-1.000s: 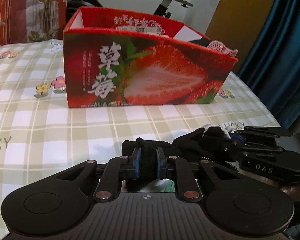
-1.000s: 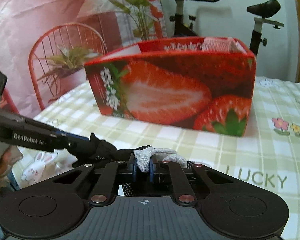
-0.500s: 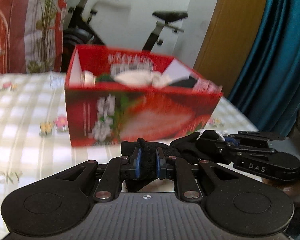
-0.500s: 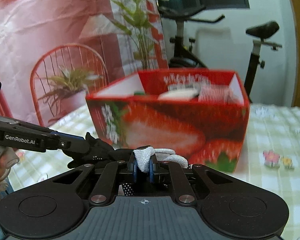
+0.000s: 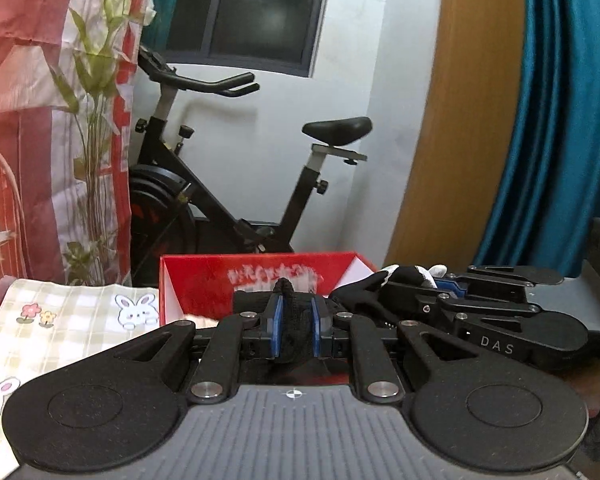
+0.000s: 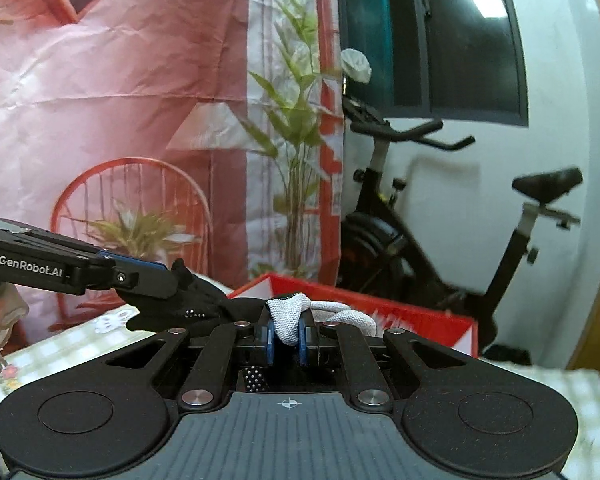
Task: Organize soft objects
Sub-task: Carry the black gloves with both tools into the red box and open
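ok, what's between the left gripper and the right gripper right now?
A black knit glove with a white cuff, pinched by the left gripper and the right gripper, spans between them; clearest in the left wrist view.

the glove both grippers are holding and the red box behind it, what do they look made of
Glove: black knit fabric with a grey-white knitted cuff or tip, by its woven texture and limp folds; small pale grip dots, possibly rubber. Red box: printed cardboard, likely glossy, by its thin flat walls and white inner face.
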Action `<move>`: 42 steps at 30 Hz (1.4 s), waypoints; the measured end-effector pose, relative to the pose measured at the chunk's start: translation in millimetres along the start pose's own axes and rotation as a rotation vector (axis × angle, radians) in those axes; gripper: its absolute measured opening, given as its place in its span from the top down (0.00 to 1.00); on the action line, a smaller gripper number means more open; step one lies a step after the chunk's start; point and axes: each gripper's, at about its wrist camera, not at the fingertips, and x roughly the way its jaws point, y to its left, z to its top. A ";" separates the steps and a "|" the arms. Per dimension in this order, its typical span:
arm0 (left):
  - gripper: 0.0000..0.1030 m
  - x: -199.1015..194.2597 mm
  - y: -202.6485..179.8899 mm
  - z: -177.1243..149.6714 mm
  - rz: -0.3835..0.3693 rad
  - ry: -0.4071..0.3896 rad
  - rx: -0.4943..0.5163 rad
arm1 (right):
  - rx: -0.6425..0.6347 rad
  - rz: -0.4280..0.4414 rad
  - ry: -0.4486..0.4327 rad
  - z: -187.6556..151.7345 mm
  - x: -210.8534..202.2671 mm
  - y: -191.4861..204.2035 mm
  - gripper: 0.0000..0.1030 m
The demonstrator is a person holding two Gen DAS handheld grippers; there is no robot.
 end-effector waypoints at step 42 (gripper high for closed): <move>0.30 6.3 11.2 -24.3 0.073 0.192 -0.036 | 0.023 -0.161 0.230 -35.0 19.4 -3.2 0.45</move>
